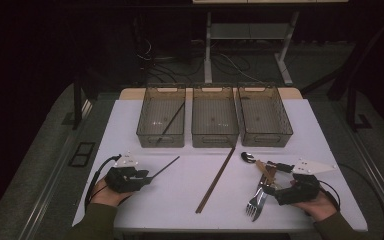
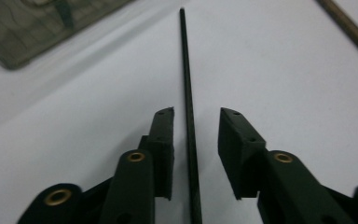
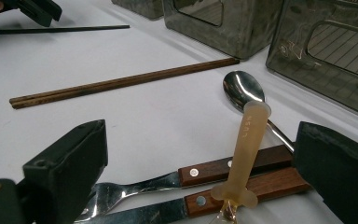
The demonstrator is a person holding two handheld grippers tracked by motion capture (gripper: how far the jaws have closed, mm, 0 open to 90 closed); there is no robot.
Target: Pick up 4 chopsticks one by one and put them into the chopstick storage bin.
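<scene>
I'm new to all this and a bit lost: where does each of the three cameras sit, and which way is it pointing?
High view: above the person's side, looking forward and down on the white table and three bins; both forearms show.
Left gripper view: on the left hand-held gripper, looking along a black chopstick between its open jaws.
Right gripper view: on the right hand-held gripper, facing forks and a spoon.
Shared: the brown chopsticks show in the high and right gripper views.

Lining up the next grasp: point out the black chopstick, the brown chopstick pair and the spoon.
black chopstick (image 2: 188,98), left gripper view, mid-shaft between the open jaws.
brown chopstick pair (image 1: 216,180), high view, middle of the shafts.
spoon (image 3: 242,88), right gripper view, on the bowl.
</scene>
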